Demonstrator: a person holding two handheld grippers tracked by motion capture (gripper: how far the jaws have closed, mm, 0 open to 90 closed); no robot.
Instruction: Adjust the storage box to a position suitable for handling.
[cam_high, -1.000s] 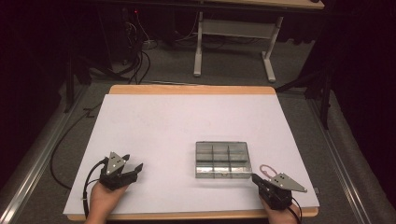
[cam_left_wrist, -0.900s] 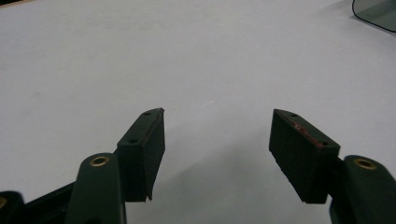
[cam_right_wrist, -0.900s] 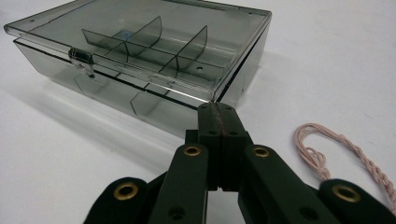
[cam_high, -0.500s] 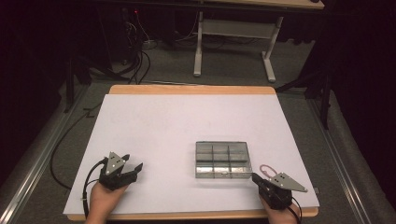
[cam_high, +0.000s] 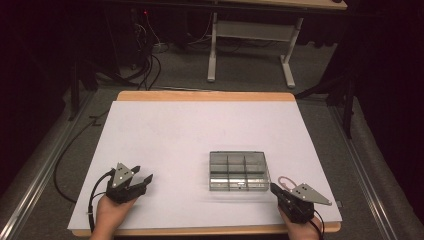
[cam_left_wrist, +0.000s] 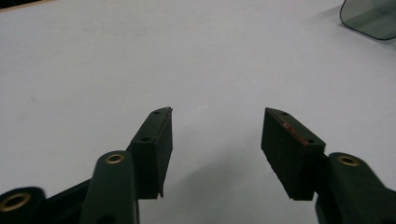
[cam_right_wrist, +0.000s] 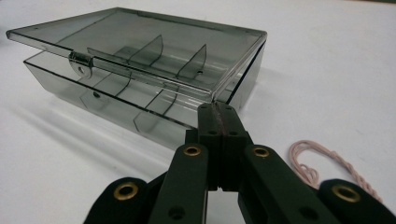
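A smoky clear plastic compartment box (cam_high: 238, 171), lid slightly ajar, sits right of centre on the white bench (cam_high: 165, 135), the closed, empty right gripper (cam_high: 274, 188) at its near corner beside pink string (cam_high: 286, 180), the left gripper (cam_high: 142, 176) wide open, empty.

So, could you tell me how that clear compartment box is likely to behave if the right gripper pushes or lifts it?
The box looks like thin smoky plastic with empty compartments, so it is probably light and would slide on the smooth white table rather than tip, being low and flat. Its lid sits slightly ajar, so lifting by the lid may just swing it open. The right gripper is shut beside its corner.
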